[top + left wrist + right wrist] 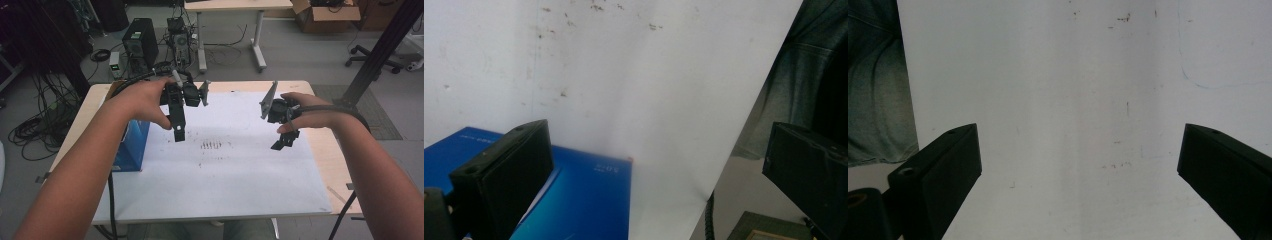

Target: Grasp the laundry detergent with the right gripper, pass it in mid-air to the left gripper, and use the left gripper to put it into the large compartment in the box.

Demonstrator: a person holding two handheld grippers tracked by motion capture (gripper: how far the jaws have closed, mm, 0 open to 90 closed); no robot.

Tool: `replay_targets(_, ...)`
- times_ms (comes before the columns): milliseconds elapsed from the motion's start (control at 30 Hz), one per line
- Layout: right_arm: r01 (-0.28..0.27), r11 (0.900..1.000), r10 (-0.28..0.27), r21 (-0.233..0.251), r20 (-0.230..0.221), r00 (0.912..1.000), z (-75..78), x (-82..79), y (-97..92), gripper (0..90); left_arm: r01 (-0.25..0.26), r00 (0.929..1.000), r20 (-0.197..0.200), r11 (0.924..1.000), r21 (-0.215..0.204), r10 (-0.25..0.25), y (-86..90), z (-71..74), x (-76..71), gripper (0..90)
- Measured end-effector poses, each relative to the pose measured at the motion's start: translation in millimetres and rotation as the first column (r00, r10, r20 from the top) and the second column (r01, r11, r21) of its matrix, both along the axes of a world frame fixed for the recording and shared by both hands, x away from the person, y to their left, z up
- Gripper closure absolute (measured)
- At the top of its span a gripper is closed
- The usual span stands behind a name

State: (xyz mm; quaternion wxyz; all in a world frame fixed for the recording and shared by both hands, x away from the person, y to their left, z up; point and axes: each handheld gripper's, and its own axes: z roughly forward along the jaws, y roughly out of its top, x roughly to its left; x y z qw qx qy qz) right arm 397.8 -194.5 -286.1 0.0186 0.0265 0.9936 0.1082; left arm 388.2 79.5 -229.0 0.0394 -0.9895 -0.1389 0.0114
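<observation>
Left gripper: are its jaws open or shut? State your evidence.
Open. In its own view the left gripper has its two black jaws far apart, with nothing between them.

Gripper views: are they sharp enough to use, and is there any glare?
Left gripper view: blue box soft, its print unreadable, near jaws blurred. Right gripper view: white sheet evenly lit, no glare, specks sharp. High view: table slightly curved by the lens.

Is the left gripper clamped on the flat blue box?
No, the left gripper has its jaws wide apart above the flat blue box, gripping nothing.
</observation>
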Motion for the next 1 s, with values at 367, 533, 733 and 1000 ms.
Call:
replay_targets(367,-0.002,1.0000,0.002,0.002,-0.003,1.0000,-0.2,1.0,3.4,4.1,-0.007,1.0000,-0.002,1.0000,-0.007,0.007,3.4,-1.4,0.4,0.2)
replay_targets(533,-0.005,1.0000,0.005,-0.001,-0.002,1.0000,-0.3,1.8,2.6,4.2,0.004,0.9999,-0.010,1.0000,-0.009,-0.004,1.2,-2.2,0.8,0.3)
replay_targets(733,-0.005,1.0000,0.005,0.001,-0.004,1.0000,-0.1,3.3,2.1,4.2,0.005,1.0000,-0.008,1.0000,-0.002,-0.005,0.9,-3.8,2.1,0.2)
replay_targets(1000,-0.006,1.0000,0.006,-0.004,0.000,1.0000,0.6,3.8,4.8,4.2,0.006,0.9999,-0.010,1.0000,-0.003,-0.006,1.8,-3.1,1.3,0.2)
